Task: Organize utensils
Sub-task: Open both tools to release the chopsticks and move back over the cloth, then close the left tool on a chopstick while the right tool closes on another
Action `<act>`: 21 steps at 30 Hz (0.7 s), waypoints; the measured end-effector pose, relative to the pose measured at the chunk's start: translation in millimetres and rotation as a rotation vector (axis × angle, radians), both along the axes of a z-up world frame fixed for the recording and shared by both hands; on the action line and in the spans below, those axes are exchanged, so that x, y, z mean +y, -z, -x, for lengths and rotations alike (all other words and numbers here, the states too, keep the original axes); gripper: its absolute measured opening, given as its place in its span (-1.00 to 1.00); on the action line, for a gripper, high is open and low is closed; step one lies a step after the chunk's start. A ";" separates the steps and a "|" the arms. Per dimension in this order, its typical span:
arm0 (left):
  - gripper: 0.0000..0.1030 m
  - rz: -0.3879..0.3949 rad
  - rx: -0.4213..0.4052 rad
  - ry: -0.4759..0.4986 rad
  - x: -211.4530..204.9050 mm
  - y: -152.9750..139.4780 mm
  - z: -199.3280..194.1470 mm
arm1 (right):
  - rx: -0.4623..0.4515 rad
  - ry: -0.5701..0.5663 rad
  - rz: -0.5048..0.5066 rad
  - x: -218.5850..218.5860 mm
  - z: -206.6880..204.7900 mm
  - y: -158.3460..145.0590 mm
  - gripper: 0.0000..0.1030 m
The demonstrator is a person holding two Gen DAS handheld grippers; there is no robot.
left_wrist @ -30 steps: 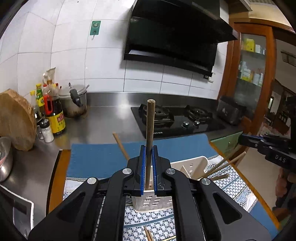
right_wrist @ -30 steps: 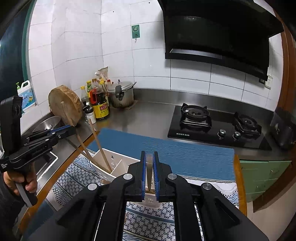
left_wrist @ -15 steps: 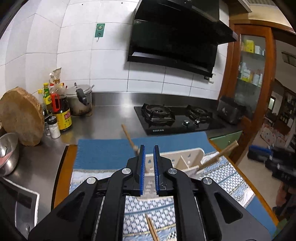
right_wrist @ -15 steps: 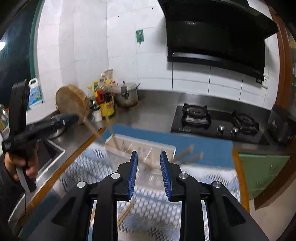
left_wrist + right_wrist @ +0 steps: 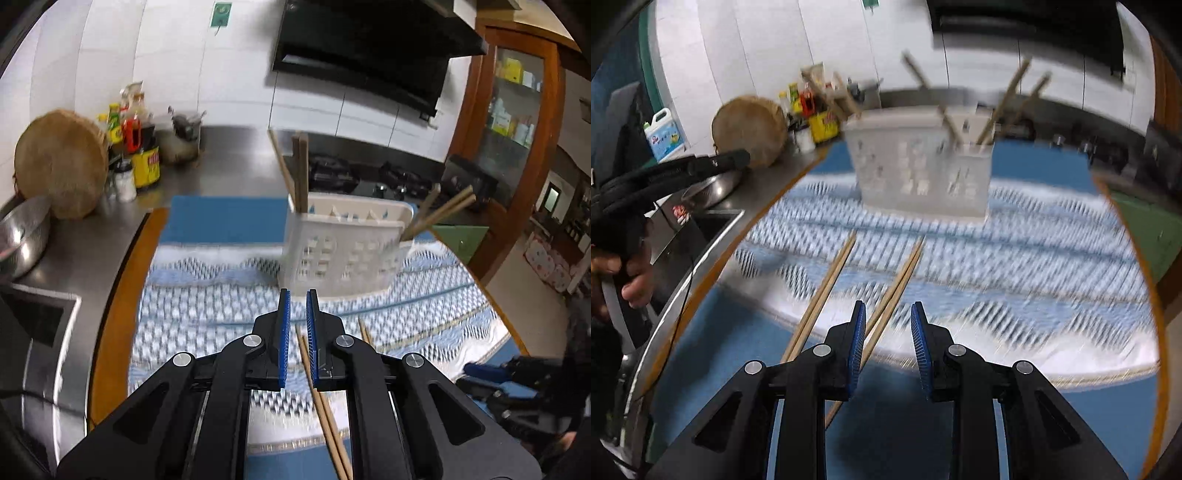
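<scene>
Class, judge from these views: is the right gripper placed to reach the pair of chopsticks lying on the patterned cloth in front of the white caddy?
Probably yes. The right gripper is open, the chopstick pair runs up between its fingers, and nothing lies across it.

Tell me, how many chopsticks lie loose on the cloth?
4, it seems: a pair left of the right gripper, and the other pair running in under it. Blur may hide more.

My left gripper [image 5: 297, 306] black with blue ribbed pads, silver screws, right gripper [image 5: 888, 318] alike, bare-skinned hand [image 5: 626, 275], thin black cable
</scene>
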State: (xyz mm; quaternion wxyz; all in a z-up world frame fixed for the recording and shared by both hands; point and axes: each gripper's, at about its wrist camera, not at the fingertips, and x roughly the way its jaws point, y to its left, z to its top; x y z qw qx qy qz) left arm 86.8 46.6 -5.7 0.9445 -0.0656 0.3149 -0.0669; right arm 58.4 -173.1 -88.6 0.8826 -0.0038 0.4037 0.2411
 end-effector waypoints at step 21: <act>-0.82 0.001 0.194 0.028 -14.3 81.4 38.9 | 0.267 0.041 -0.042 31.9 17.5 75.7 -0.78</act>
